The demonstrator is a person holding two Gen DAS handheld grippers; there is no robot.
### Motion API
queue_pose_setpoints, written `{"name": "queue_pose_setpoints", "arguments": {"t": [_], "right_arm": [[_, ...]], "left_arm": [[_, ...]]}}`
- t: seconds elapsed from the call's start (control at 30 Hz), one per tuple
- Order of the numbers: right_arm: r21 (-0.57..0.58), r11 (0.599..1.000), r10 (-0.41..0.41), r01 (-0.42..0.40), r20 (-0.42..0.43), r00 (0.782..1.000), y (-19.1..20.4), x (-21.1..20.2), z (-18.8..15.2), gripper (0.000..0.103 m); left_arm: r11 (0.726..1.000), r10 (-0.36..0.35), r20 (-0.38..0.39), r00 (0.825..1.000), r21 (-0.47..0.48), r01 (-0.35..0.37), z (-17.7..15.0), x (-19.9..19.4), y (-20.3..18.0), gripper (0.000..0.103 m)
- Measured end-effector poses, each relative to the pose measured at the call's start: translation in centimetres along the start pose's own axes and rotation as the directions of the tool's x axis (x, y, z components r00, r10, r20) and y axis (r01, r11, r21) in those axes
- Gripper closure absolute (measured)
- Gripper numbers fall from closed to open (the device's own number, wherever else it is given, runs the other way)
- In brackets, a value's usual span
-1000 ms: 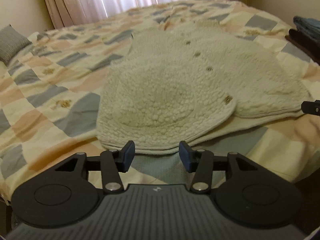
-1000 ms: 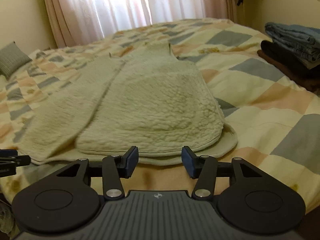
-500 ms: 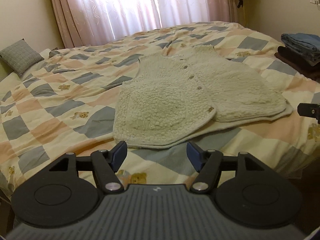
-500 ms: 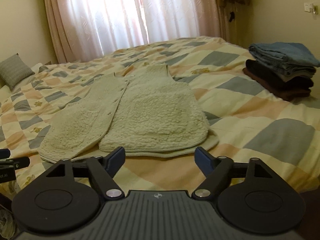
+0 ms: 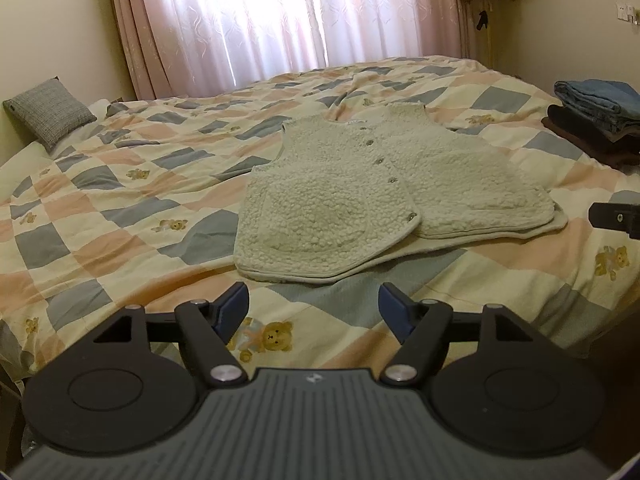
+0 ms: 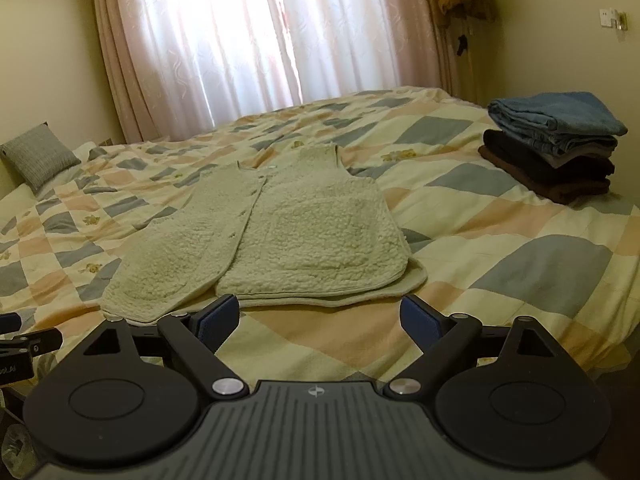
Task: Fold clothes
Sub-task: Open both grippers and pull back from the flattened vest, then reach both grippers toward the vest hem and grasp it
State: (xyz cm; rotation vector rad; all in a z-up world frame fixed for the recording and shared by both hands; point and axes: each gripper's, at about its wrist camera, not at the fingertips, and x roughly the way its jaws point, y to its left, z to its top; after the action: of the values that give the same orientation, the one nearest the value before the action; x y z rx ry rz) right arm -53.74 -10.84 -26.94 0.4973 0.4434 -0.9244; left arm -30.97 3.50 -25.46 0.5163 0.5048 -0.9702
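Cream sherpa-fleece buttoned vest (image 5: 384, 196) flat on checked quilt (image 5: 120, 208), front panels overlapping. Left gripper (image 5: 314, 312) and right gripper (image 6: 320, 320): jaws just widening, nothing between.

One fleece vest (image 5: 384, 196), one cushion (image 5: 50, 114), one clothes stack (image 6: 556, 146), two grippers

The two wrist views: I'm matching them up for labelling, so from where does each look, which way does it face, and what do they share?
Left wrist view: sits on the left gripper, facing forward and down over the bed at the fleece vest; its own open fingers show, with the right gripper's tip at the right edge.
Right wrist view: sits on the right gripper, facing the same vest from further right; its open fingers show, with the left gripper's tip at the left edge.
Shared: the vest, patchwork quilt, grey cushion, folded stack, curtains.
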Motion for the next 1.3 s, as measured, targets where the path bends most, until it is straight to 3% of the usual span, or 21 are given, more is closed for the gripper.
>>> {"name": "queue_pose_setpoints", "arguments": {"t": [0.37,0.53,0.57,0.7,0.8,0.87,0.93,1.0,1.07,1.13,1.23,1.3], "right_arm": [[0.003,1.0,-0.011,0.012,-0.108,0.994,-1.9,7.0,0.8,0.011],[0.003,0.999,0.034,-0.034,-0.127,0.991,-4.8,11.9,2.6,0.014],[0.003,0.998,0.061,-0.061,-0.129,0.99,-5.3,13.2,3.4,0.016],[0.006,0.98,0.197,-0.198,-0.164,0.967,-7.5,19.9,8.3,0.047],[-0.017,0.97,0.234,-0.241,-0.182,0.955,-8.8,25.9,12.9,0.057],[-0.046,0.966,0.242,-0.254,-0.186,0.952,-9.1,30.1,15.8,0.057],[-0.054,0.959,0.261,-0.277,-0.202,0.944,-9.4,35.0,18.6,0.05],[-0.034,0.954,0.284,-0.297,-0.21,0.936,-9.8,39.8,21.1,0.043],[0.008,0.947,0.317,-0.322,-0.202,0.927,-10.3,44.6,23.1,0.037],[0.075,0.942,0.335,-0.326,-0.185,0.924,-10.9,48.7,24.6,0.024],[0.135,0.937,0.342,-0.323,-0.153,0.927,-11.3,53.9,26.1,0.025],[0.159,0.923,0.375,-0.351,-0.159,0.913,-11.2,56.5,26.8,0.022]], "left_arm": [[0.997,-0.071,-0.074,0.995,0.015,0.073,2.1,9.2,1.5,0.032],[0.988,-0.145,-0.114,0.983,0.033,0.15,6.2,16.1,5.2,0.038],[0.985,-0.162,-0.118,0.98,0.043,0.168,7.5,17.8,6.0,0.038],[0.967,-0.227,-0.093,0.97,0.094,0.235,13.8,26.0,9.2,0.038],[0.954,-0.28,-0.108,0.954,0.076,0.289,18.1,33.3,11.1,0.037],[0.944,-0.325,-0.128,0.937,0.018,0.33,20.9,38.8,12.3,0.037],[0.932,-0.363,-0.137,0.922,-0.039,0.361,23.1,43.4,13.3,0.036],[0.925,-0.378,-0.127,0.917,-0.077,0.371,25.0,47.6,13.8,0.034],[0.921,-0.388,-0.115,0.914,-0.096,0.378,26.3,50.7,14.0,0.034],[0.912,-0.403,-0.105,0.909,-0.127,0.389,27.1,53.6,14.3,0.033],[0.904,-0.415,-0.097,0.904,-0.156,0.398,27.9,57.3,14.6,0.028],[0.882,-0.451,-0.09,0.888,-0.199,0.428,28.1,59.4,15.1,0.021]]}}
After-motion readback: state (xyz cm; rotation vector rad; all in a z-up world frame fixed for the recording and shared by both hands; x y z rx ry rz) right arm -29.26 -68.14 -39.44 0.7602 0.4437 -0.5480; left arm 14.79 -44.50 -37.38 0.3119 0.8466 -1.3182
